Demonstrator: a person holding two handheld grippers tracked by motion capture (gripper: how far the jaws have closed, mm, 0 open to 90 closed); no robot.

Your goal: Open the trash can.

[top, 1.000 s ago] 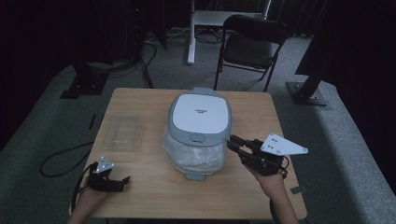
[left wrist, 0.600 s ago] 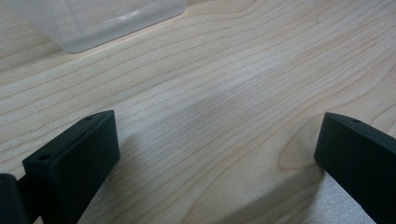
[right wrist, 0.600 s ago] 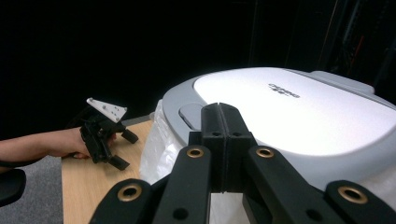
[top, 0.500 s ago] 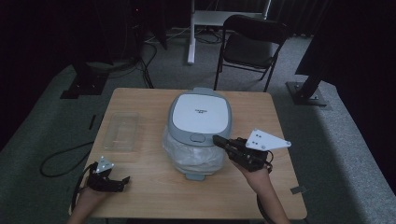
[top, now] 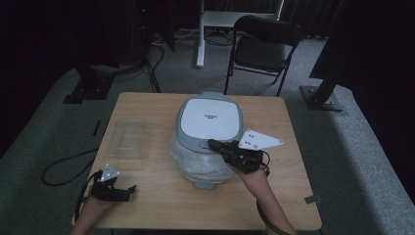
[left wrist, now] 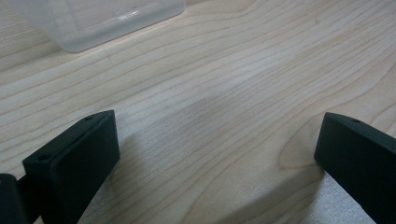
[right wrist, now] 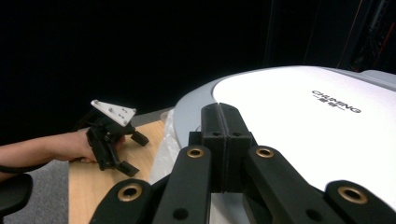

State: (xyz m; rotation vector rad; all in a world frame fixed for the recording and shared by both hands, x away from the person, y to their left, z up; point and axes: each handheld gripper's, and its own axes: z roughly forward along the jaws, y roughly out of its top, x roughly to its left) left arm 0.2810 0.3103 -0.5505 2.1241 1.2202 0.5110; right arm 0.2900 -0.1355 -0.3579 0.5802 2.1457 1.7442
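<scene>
A rice cooker (top: 209,117) with a white lid stands in the middle of the wooden table (top: 161,205); clear plastic wrap (top: 195,161) covers its body. My right gripper (top: 211,144) is shut with nothing between its jaws, its tips at the lid's front edge by the latch. In the right gripper view the closed jaws (right wrist: 225,112) point across the white lid (right wrist: 299,121). My left gripper (top: 130,190) rests open near the table's front left corner, and the left gripper view has bare wood between its jaws (left wrist: 219,135). The right gripper view also catches that left gripper (right wrist: 135,154) farther off.
A clear plastic container (top: 127,137) lies on the table's left side, just ahead of the left gripper (left wrist: 93,18). A black folding chair (top: 264,46) and stand legs sit on the floor behind the table. A cable (top: 63,169) trails off the left edge.
The right gripper has moved left from the table's right side to the cooker's front, and its jaws have closed. The left gripper has stayed in place.
</scene>
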